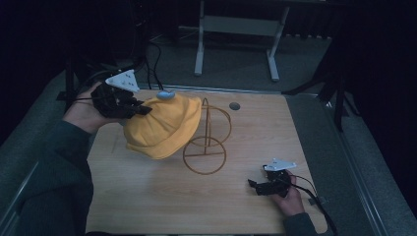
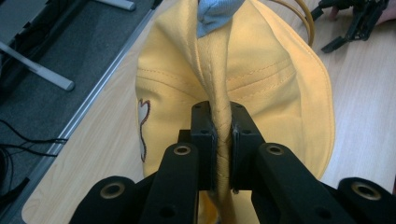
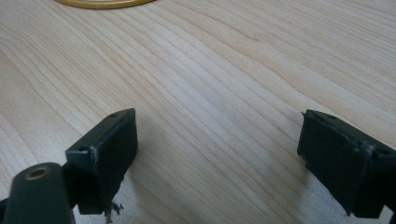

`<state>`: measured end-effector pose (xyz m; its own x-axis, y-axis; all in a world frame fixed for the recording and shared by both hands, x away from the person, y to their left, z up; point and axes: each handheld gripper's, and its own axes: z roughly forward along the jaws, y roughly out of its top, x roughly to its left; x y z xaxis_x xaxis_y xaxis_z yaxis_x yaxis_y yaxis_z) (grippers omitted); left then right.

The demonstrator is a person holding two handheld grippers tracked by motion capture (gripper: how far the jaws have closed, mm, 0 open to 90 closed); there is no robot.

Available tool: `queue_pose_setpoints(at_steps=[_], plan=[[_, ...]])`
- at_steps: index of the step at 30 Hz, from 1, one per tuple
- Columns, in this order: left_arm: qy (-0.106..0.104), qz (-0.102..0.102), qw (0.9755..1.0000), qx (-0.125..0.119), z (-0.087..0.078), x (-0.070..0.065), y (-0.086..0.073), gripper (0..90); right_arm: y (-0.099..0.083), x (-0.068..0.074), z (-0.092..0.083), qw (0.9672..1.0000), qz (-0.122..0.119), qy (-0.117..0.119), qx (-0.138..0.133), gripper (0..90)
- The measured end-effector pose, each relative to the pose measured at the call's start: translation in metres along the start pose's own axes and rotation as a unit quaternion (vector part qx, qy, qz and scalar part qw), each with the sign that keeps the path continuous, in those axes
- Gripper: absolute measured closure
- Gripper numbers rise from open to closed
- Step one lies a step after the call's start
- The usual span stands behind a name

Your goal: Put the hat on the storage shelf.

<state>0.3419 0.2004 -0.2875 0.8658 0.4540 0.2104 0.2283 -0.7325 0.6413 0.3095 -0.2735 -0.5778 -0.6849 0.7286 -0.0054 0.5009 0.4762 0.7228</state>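
Note:
A yellow fabric hat (image 1: pixel 162 129) with a pale blue button on top hangs over the left half of the wooden table (image 1: pixel 147 196), beside a gold wire hat stand (image 1: pixel 207 142). My left gripper (image 1: pixel 140 109) is shut on a pinched fold of the hat's crown, which shows squeezed between the jaws in the left gripper view, where the hat (image 2: pixel 261 88) hangs in front of my left gripper (image 2: pixel 223 135). My right gripper (image 1: pixel 255 186) rests low near the table's front right, open. In the right gripper view my right gripper (image 3: pixel 217 158) has only bare wood between its pads.
The wire stand's round base ring (image 1: pixel 204 156) lies on the table centre, and its edge (image 3: pixel 102 3) shows in the right gripper view. A small grey round cap (image 1: pixel 234 105) sits in the tabletop at the back. A white desk frame (image 1: pixel 236 34) stands on the floor beyond.

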Motion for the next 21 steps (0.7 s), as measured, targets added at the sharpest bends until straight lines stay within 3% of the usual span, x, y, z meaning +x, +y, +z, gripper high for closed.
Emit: queue_pose_setpoints(at_steps=[12, 21], plan=[[0.000, 0.005, 0.9999, -0.009, 0.012, 0.002, 0.025, 83.3, 0.000, 0.000, 0.000, 1.0000, 0.000, 0.000, 0.000, 11.9], [0.010, 0.001, 0.9995, -0.029, 0.005, 0.004, 0.030, 83.3, 0.000, 0.000, 0.000, 1.0000, 0.000, 0.000, 0.000, 11.9]])
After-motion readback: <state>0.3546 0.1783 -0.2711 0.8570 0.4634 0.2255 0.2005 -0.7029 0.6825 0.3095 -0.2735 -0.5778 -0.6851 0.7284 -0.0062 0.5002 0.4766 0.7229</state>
